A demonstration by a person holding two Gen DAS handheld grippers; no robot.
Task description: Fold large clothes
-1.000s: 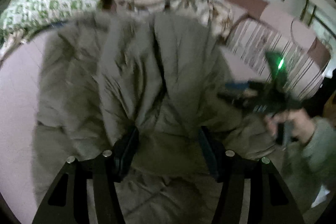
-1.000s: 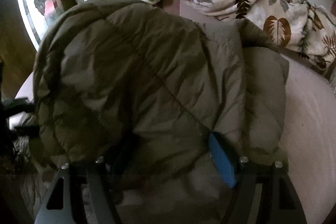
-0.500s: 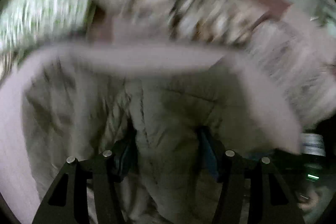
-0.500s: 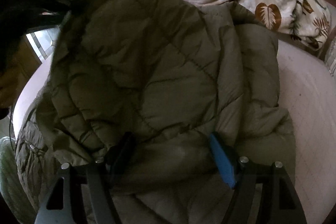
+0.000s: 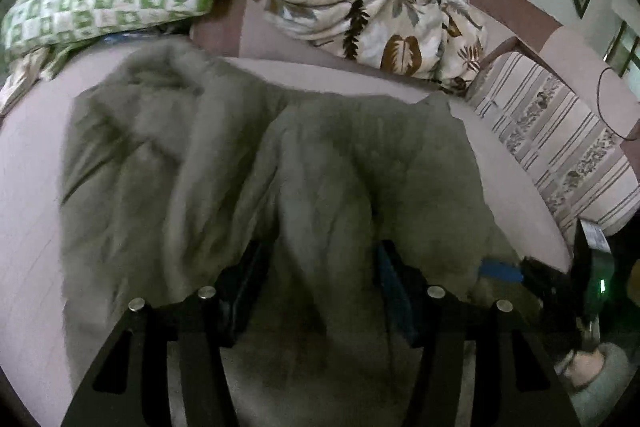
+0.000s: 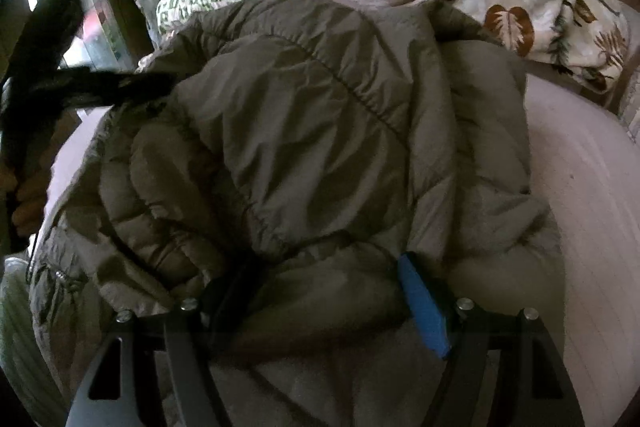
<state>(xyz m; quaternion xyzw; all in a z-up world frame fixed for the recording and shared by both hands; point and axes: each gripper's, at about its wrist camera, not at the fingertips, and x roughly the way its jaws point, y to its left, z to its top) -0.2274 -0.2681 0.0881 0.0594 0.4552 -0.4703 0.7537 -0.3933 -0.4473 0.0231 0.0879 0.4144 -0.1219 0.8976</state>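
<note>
Between both grippers' jaws, jacket

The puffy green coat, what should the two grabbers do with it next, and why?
Probably lay the held edge down flat on the bed. Both the left gripper and right gripper pinch thick folds of the coat, which is doubled over but bunched, so setting it down would finish this fold.
</note>
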